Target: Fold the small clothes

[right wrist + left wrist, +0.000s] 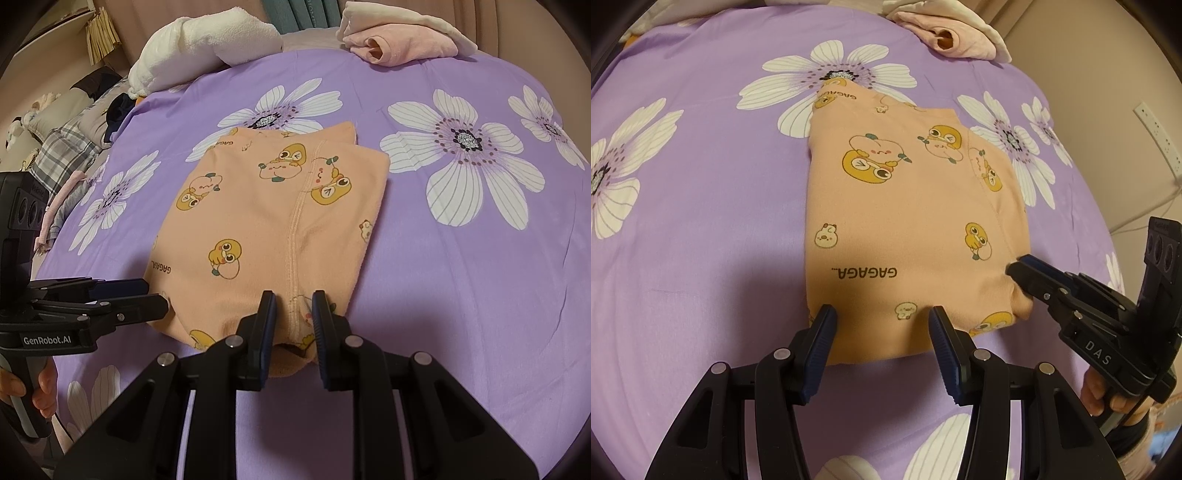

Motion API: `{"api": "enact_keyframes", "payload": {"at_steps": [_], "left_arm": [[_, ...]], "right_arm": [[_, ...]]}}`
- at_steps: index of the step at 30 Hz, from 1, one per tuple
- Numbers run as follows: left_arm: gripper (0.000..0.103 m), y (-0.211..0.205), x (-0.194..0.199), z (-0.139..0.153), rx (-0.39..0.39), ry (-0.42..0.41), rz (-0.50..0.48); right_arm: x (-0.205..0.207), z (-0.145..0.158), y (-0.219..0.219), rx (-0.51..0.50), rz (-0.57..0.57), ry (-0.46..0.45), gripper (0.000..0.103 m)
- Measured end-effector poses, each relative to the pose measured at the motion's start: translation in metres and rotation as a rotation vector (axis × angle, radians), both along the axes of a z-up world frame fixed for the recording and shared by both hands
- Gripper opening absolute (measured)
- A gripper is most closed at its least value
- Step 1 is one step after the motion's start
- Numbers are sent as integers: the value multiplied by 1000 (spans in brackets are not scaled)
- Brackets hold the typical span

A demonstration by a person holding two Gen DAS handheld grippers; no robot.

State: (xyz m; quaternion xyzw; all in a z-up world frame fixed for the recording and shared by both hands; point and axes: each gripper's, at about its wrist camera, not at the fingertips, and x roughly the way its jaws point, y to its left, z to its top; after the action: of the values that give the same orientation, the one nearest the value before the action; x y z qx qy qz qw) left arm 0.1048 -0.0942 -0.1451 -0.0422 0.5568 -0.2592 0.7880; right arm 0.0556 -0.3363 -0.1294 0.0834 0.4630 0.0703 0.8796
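Note:
A small peach garment (pixel 908 206) (pixel 258 221), printed with cartoon ducks and "GAGAGA", lies folded flat on a purple flowered bedsheet (pixel 701 192) (pixel 461 288). My left gripper (pixel 882 325) (pixel 157 297) stands open at the garment's near left corner. Its fingers straddle the near edge, and the cloth between them lies flat. My right gripper (pixel 293 314) (pixel 1015 267) is shut on the near right corner, with the bunched seam pinched between its pads. A hand holds each gripper's handle.
Folded pink and cream clothes (pixel 953 40) (pixel 399 44) lie at the far edge of the bed. A rolled white towel (pixel 207 48) sits far left. Plaid bedding and clutter (pixel 74 125) lie beyond the left edge. A wall with a socket strip (pixel 1156 129) is on the right.

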Motion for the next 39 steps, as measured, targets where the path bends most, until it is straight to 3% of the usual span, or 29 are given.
{"api": "enact_keyframes", "payload": {"at_steps": [12,19,28,39], "left_arm": [[51,3,-3,-2,3,4,7],[51,4,-7,-1,11,6,14],[51,11,-12,-4,31,28,36],[51,35,-20,-1,-25,59,78]], "right_arm": [[-7,-3,0,5,-9,8,23],[-10,-4,-5,9,-22,29,32],[-13,-4,-9,28,-29,39,32],[-17,-2,-11,31,-35,42,35]]}}
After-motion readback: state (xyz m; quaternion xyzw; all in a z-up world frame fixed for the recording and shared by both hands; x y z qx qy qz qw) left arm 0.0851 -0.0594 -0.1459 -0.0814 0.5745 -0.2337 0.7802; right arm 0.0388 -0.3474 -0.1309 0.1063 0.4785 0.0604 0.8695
